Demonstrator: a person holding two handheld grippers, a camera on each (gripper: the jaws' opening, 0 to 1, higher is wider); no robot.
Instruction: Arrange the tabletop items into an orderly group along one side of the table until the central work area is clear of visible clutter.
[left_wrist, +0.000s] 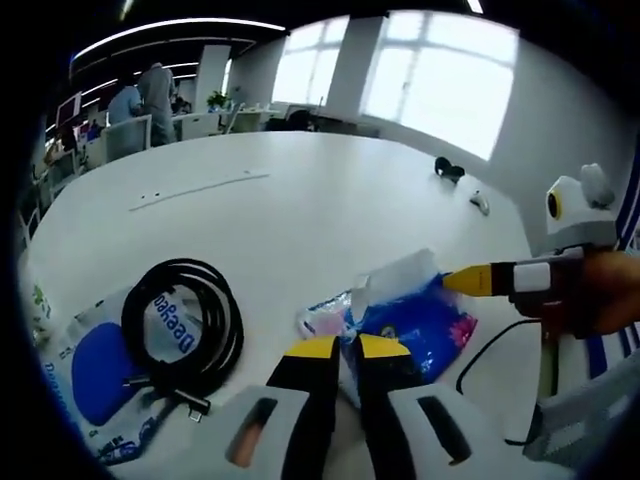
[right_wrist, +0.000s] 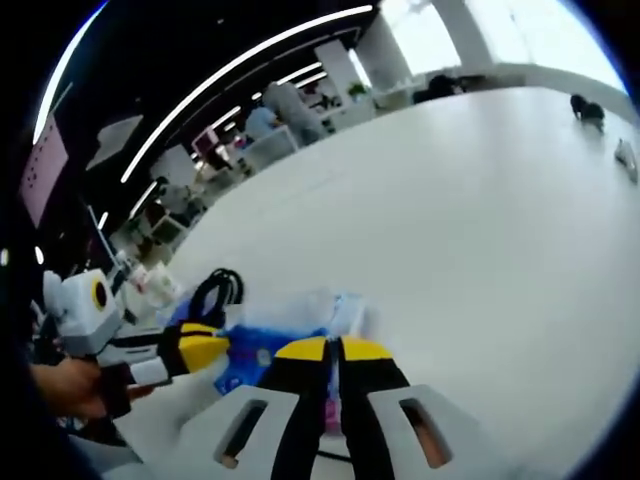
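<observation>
The blue plastic bag (left_wrist: 415, 320) lies on the white table (left_wrist: 300, 210), near the edge where the person stands. It is crinkly, with a clear part at its top and a pink bit at one side. In the left gripper view the left gripper (left_wrist: 347, 347) has its two yellow-tipped jaws pressed close together right at the bag's edge, and I cannot tell if they pinch it. The right gripper (left_wrist: 470, 280) comes in from the right of that view, held by a hand (left_wrist: 600, 290), and its yellow tip touches the bag.

In the right gripper view the bag (right_wrist: 255, 350) is blurry, and the right gripper (right_wrist: 333, 349) has its jaws close together just over it. I cannot tell if it holds anything. The left gripper (right_wrist: 200, 350) reaches in from the left there.

Beside the bag lies a coiled black cable (left_wrist: 185, 325). It rests on a white packet with a blue shape (left_wrist: 95, 370). A thin black wire (left_wrist: 490, 345) curls on the table on the other side of the bag. Far off on the table sit a small black thing (left_wrist: 448, 168) and a small white thing (left_wrist: 480, 203), well apart from the bag. People (left_wrist: 145, 95) stand at desks behind the table
</observation>
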